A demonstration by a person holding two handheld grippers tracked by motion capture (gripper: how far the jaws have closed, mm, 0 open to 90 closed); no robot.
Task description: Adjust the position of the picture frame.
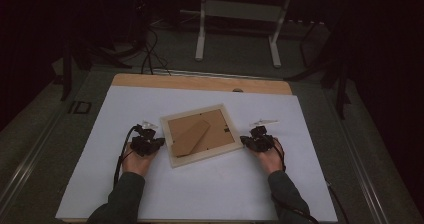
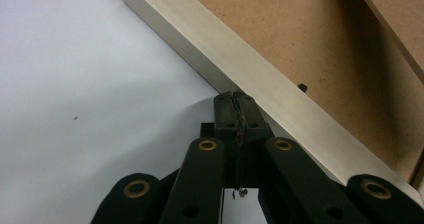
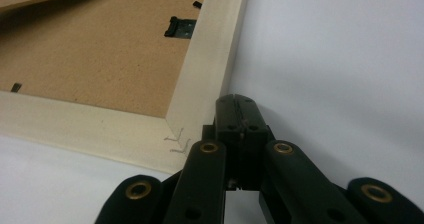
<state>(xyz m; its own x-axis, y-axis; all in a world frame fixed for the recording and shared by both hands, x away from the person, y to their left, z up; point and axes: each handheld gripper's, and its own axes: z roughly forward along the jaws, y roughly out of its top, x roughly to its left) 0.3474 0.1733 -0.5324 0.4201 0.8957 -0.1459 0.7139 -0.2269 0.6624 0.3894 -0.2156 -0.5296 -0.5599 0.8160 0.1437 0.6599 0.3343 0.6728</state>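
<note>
Two closed grippers flank a pale wooden picture frame [image 1: 201,135] lying face down on the white table sheet [image 1: 100,184].

Left gripper [image 2: 235,98] — jaws pressed together, empty — has its tips at the frame's left edge; the brown fibreboard back [image 1: 220,126] faces up mid-table; right gripper [image 3: 236,102], likewise closed and empty, sits beside the frame's near right corner.

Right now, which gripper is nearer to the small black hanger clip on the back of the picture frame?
Right. The right gripper sits at the frame corner just below the black hanger clip; the left gripper rests at the opposite edge, across the backing board.
</note>
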